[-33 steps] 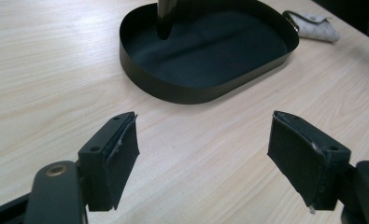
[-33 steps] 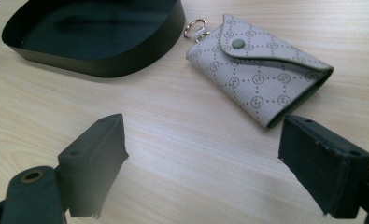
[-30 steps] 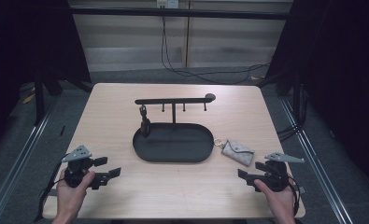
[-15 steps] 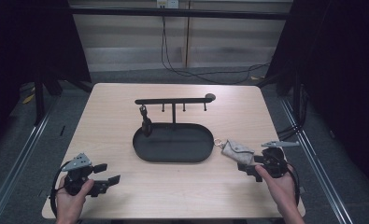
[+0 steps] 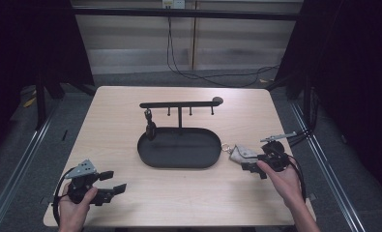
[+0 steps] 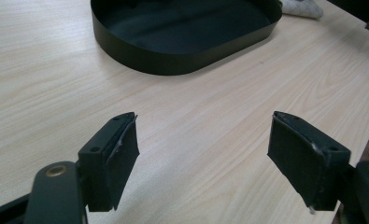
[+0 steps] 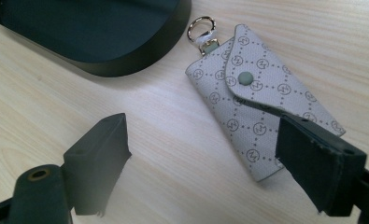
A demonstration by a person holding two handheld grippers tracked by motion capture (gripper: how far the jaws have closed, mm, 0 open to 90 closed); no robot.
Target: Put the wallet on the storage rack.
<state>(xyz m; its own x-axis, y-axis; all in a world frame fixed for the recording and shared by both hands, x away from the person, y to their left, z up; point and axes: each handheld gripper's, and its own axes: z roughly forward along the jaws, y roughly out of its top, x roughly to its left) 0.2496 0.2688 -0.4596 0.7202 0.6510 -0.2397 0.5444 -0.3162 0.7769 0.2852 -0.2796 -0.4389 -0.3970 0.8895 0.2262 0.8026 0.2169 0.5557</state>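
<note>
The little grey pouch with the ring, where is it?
The pouch lies on the table's right side, just beside the black tray, at the right gripper.

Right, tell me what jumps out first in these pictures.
The black oval tray with its hook rack stands mid-table, one dark item hanging at the rack's left end. Just right of the tray lies a pale patterned key pouch with a metal ring, and the open right gripper sits right at it. The left gripper is open over bare wood near the front edge.

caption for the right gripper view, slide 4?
Open right gripper over a patterned key pouch lying beside the black tray.
</note>
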